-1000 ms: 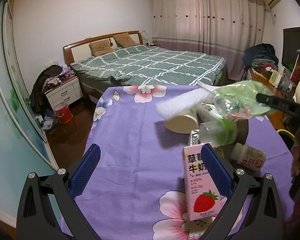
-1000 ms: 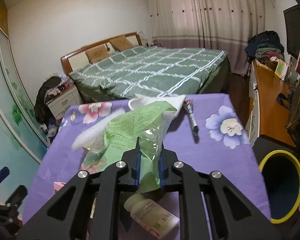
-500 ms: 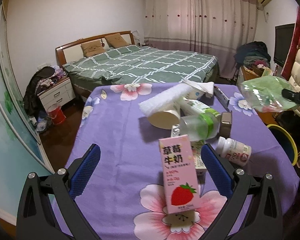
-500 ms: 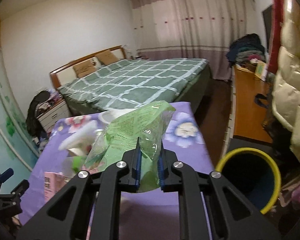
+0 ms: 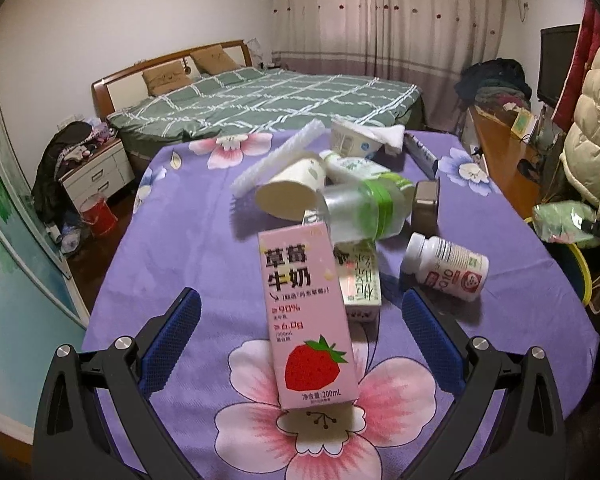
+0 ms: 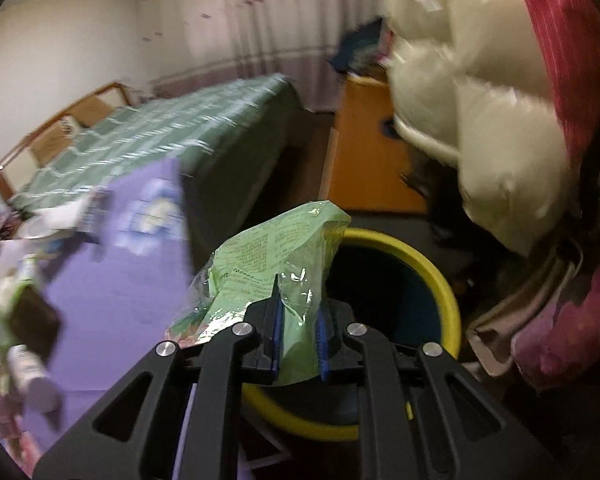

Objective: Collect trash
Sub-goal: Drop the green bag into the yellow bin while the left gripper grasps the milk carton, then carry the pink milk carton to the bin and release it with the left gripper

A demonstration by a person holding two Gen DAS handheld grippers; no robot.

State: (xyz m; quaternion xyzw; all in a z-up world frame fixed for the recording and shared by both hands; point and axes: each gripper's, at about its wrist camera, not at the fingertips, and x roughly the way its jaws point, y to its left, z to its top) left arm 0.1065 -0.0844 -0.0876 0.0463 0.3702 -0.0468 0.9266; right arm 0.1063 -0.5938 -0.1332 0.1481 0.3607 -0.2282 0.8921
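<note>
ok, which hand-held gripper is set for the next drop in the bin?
Right. The right hand-held gripper is shut on the green wrapper above the yellow-rimmed bin. The left hand-held gripper is open, empty, facing the pink milk carton.

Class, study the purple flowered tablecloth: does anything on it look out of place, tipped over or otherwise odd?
Yes. Behind the upright pink strawberry milk carton, containers lie toppled in a jumble: a paper cup on its side, a clear plastic bottle with a green band, and a white bottle lying flat.
</note>
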